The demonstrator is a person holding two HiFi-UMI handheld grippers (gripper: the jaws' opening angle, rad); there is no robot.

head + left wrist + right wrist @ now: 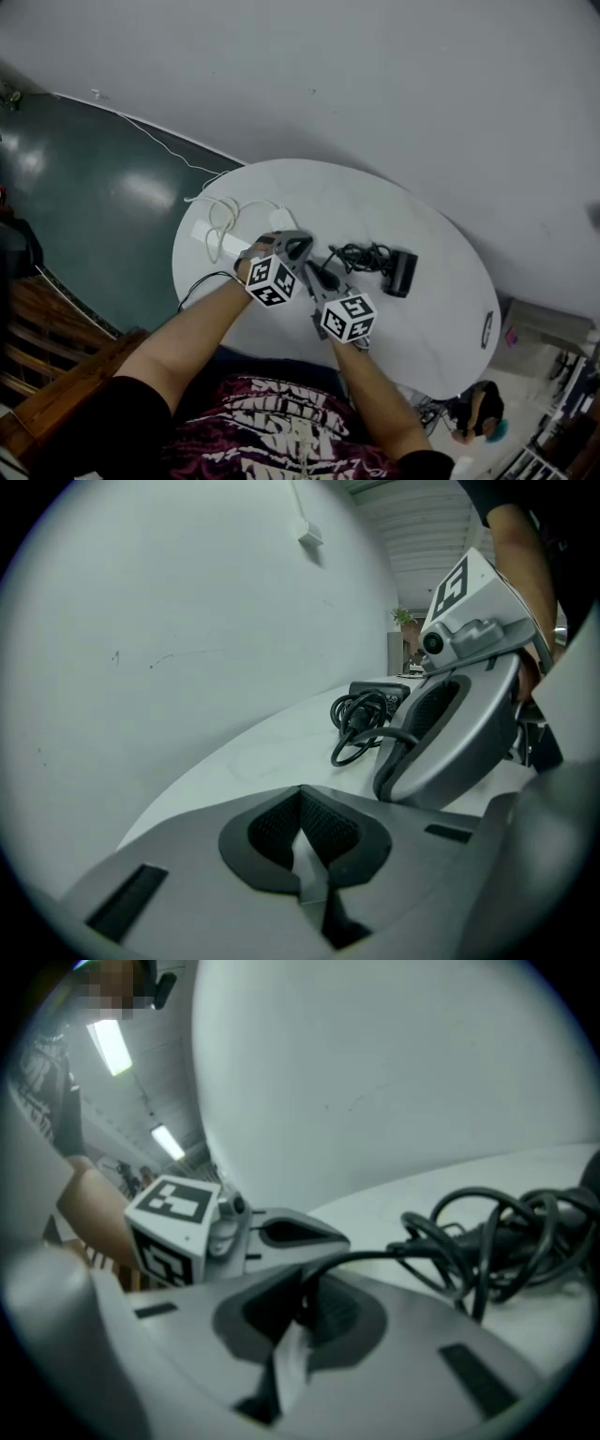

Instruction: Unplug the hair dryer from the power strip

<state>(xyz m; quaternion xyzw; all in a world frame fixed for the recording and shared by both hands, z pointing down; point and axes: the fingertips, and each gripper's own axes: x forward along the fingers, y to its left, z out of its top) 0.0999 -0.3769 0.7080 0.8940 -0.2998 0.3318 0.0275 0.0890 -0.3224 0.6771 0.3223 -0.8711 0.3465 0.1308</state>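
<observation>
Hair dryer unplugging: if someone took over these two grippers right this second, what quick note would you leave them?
Right gripper: jaws shut on the dryer's black cord.
Left gripper: jaws together, nothing between them, beside the right one.
Hair dryer lies on the white table, right of both grippers; the white power strip lies to their left.
Done: cord gripped.
Left: the plug itself is hidden, so check it, then pull it from the strip.

Dim, bluish light; fisheye edges vignetted, near foreground blurred.
</observation>
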